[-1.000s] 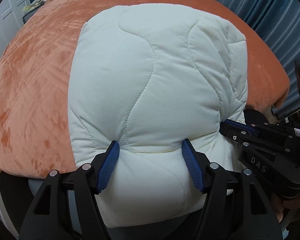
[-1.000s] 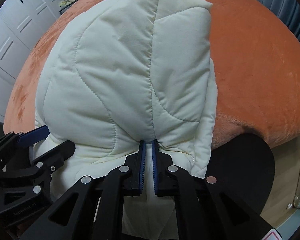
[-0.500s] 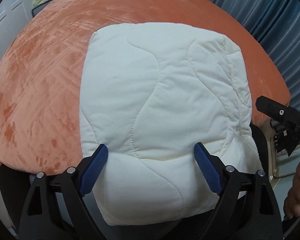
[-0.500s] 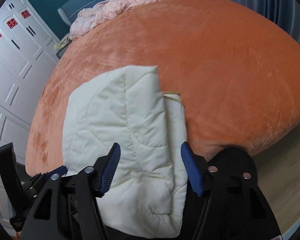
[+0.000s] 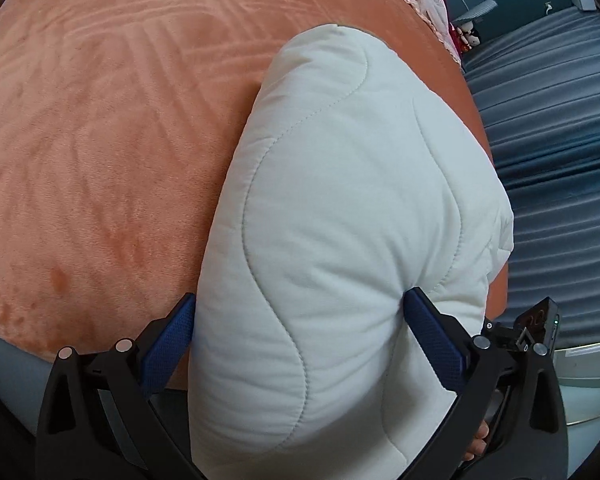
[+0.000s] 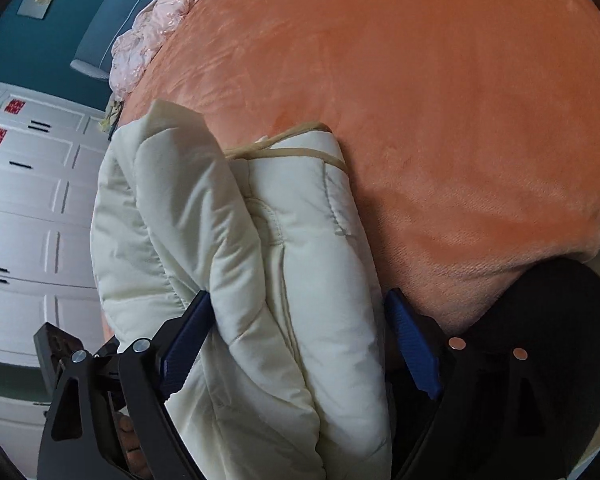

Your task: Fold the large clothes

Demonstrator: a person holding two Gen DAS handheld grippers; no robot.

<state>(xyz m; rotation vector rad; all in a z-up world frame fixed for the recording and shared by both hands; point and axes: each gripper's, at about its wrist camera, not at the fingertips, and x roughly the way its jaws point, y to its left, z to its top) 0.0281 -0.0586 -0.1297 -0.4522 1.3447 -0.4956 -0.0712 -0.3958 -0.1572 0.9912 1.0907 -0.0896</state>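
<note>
Now we see the folded cream quilted jacket point(image 5: 352, 240) bundled at the near edge of the orange bed point(image 5: 100, 140), toward its right side by the blue curtain point(image 5: 548, 128). Our left tool point(image 5: 300, 336) is spread wide, its blue pads point(image 5: 170, 344) flanking the bundle's sides without pinching it. Our right tool point(image 6: 300, 344) is likewise spread, one pad point(image 6: 188, 340) against the puffy folds, the other point(image 6: 412, 348) just beside them. From the right view, the jacket's stacked layers point(image 6: 260, 240) and tan trim face us; white wardrobe doors point(image 6: 20, 208) stand far left.
</note>
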